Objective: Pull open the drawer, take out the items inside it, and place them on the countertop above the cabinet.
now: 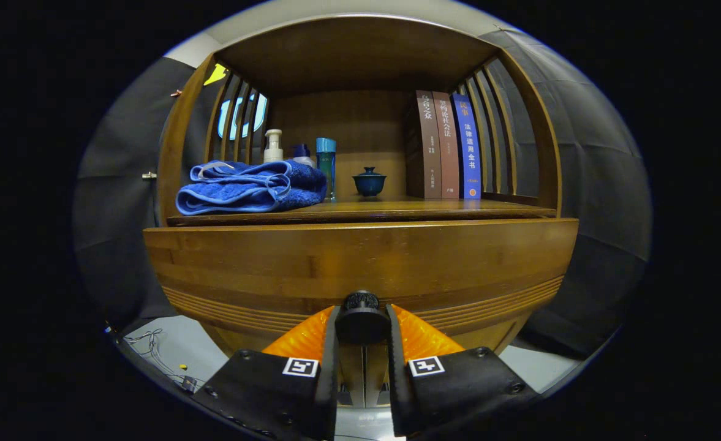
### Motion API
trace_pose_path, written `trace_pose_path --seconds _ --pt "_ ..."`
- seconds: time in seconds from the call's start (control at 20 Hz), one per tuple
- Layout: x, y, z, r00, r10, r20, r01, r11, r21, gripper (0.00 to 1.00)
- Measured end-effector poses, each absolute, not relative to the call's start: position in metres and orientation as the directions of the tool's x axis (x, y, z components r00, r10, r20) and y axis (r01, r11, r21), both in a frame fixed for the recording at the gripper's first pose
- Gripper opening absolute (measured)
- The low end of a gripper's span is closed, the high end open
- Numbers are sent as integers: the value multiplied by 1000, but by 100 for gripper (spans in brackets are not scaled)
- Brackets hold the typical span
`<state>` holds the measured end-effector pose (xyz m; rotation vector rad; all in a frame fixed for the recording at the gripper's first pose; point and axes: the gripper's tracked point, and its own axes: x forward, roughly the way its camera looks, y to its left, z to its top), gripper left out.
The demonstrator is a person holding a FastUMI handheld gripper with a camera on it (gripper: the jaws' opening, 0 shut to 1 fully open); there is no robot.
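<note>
Cabinet point(360, 67): wooden unit with an arched open shelf above and a drawer below; slatted sides left and right of the shelf; it stands on a pale floor in front of the dark booth wall.
Drawer point(360, 263): wide wooden front directly under the shelf, with grooved lines along its lower part; it bulges toward the camera, and whether it is pulled out at all cannot be told. Its inside is hidden, so the items in it cannot be seen.
Countertop point(397, 210): the wooden shelf surface just above the drawer front, carrying everything listed below.
Towel point(251, 187): blue, folded, lying at the left end of the countertop, in front of the bottles.
Books point(447, 144): three upright volumes at the right end, two brown and one blue, spines facing out, side by side and touching.
Gripper point(362, 324): at the lower middle of the drawer front, its two fingers drawn in close on either side of the knob and pressing against it.
Knob point(361, 317): dark round pull on the drawer front, held between the fingers.
Pump bottle point(273, 146): pale, standing behind the towel.
Teal bottle point(326, 160): tall, standing just right of the towel.
Dark-capped bottle point(302, 153): partly hidden behind the towel, between the other two bottles.
Lidded cup point(369, 182): small, dark blue, standing between the teal bottle and the books, apart from both.
</note>
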<state>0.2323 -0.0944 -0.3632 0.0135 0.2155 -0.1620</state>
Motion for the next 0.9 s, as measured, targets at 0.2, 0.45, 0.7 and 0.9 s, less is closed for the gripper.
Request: trace_pose_path --seconds 0.2,0.45,0.7,0.9 --pt "196 -90 -361 965 -161 -208 164 987 -3 39" --pt "158 -81 -359 965 -151 -212 157 988 9 39" --pt "129 -79 -364 963 -142 -230 150 988 19 39" --pt "118 -76 -363 963 -139 -232 147 989 15 39"
